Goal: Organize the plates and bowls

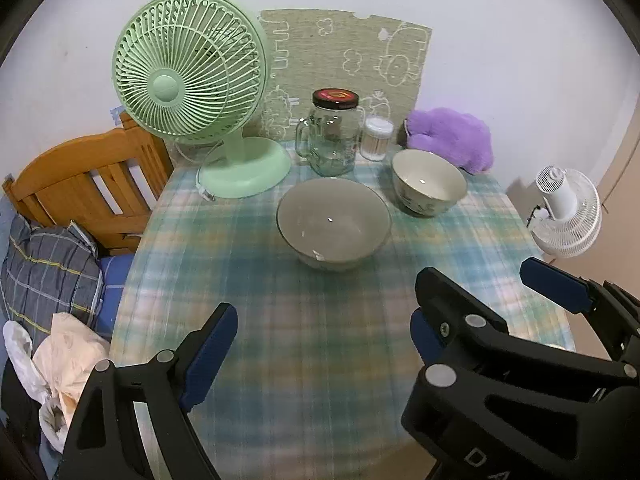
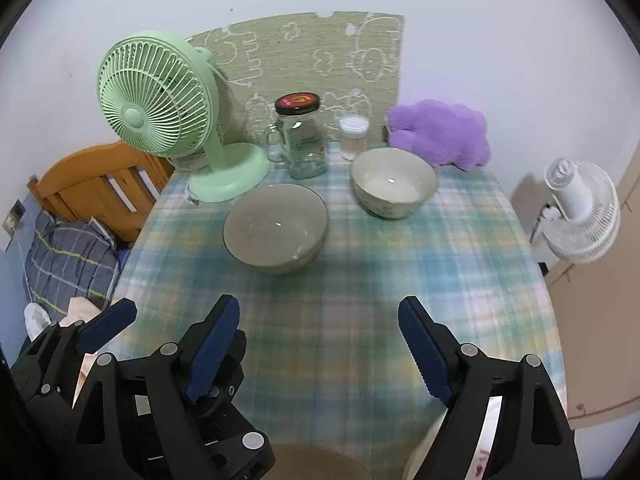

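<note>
Blue-padded left gripper (image 1: 320, 340) and right gripper (image 2: 320, 344), wide, empty

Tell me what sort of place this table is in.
Probably a bedroom: a wooden bed frame with a plaid pillow stands beside the cloth-covered table, and a purple plush toy sits on it.

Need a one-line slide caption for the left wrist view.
Open left gripper above plaid-clothed table; wide grey bowl, smaller white-lined bowl empty, apart.
</note>
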Available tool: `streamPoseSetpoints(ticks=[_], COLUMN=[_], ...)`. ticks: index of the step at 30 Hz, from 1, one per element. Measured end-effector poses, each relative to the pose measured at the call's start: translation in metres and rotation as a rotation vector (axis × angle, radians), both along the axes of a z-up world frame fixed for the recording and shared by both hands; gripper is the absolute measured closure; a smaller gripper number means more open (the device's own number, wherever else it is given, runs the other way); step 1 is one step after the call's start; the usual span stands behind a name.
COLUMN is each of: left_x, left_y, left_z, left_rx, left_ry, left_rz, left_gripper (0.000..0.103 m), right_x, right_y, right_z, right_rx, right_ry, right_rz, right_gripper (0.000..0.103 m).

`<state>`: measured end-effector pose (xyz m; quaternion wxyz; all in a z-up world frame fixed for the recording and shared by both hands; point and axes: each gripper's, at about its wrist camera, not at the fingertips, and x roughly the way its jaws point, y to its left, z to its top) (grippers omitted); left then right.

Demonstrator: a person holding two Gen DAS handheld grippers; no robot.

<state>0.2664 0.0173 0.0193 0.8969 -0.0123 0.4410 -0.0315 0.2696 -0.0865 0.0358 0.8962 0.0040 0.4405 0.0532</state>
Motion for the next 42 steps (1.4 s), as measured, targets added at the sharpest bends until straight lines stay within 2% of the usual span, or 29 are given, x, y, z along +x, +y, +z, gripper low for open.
streamPoseSetpoints(ticks=[6, 9, 12, 14, 21, 24, 25, 26, 27, 29, 31, 33, 35, 42], left_x=[0.030, 0.048, 0.065, 0.078, 0.117, 0.128, 0.133, 0.135, 0.138, 0.142, 0.147, 0.150, 0.154, 0.159], left_y=[0.007, 0.012, 0.017, 0.019, 0.019, 0.018, 0.018, 0.017, 0.016, 0.016, 0.016, 0.016, 0.016, 0.012], left_z=[-0.001, -0.004, -0.011, -0.017, -0.047, -0.059, -0.063, -0.067, -0.071, -0.078, -0.084, -0.088, -0.092, -0.092], left_rx=[0.026, 0.025, 0.031, 0.046, 0.052, 0.062, 0.062, 0.058, 0.053, 0.054, 0.069, 0.061, 0.065, 0.115], left_ry=[-0.029, -0.043, -0.065, -0.073, -0.034, -0.020, -0.013, -0.002, 0.009, 0.022, 0.033, 0.049, 0.058, 0.047], left_rz=[0.011, 0.025, 0.054, 0.071, 0.075, 0.084, 0.083, 0.076, 0.071, 0.074, 0.080, 0.083, 0.089, 0.075], left_gripper=[0.018, 0.025, 0.037, 0.037, 0.043, 0.044, 0.048, 0.051, 0.057, 0.062, 0.073, 0.081, 0.085, 0.088], right_x=[0.032, 0.048, 0.065, 0.077, 0.117, 0.135, 0.140, 0.143, 0.147, 0.154, 0.158, 0.162, 0.166, 0.173], right_y=[0.010, 0.013, 0.015, 0.016, 0.017, 0.018, 0.017, 0.016, 0.016, 0.016, 0.018, 0.017, 0.018, 0.017], right_z=[-0.004, -0.006, -0.011, -0.018, -0.048, -0.061, -0.065, -0.069, -0.073, -0.080, -0.086, -0.091, -0.094, -0.098], right_rx=[0.008, 0.013, 0.014, 0.014, -0.007, -0.020, -0.016, -0.014, -0.011, -0.013, -0.021, -0.022, -0.022, -0.030], right_ry=[-0.026, -0.038, -0.055, -0.068, -0.064, -0.025, -0.013, -0.008, -0.004, 0.014, 0.032, 0.039, 0.043, 0.043], right_rz=[0.002, -0.013, -0.025, -0.032, -0.057, -0.041, -0.043, -0.046, -0.044, -0.033, -0.032, -0.040, -0.040, -0.052], right_gripper=[0.019, 0.019, 0.019, 0.019, 0.019, 0.019, 0.019, 0.021, 0.030, 0.040, 0.051, 0.067, 0.076, 0.082])
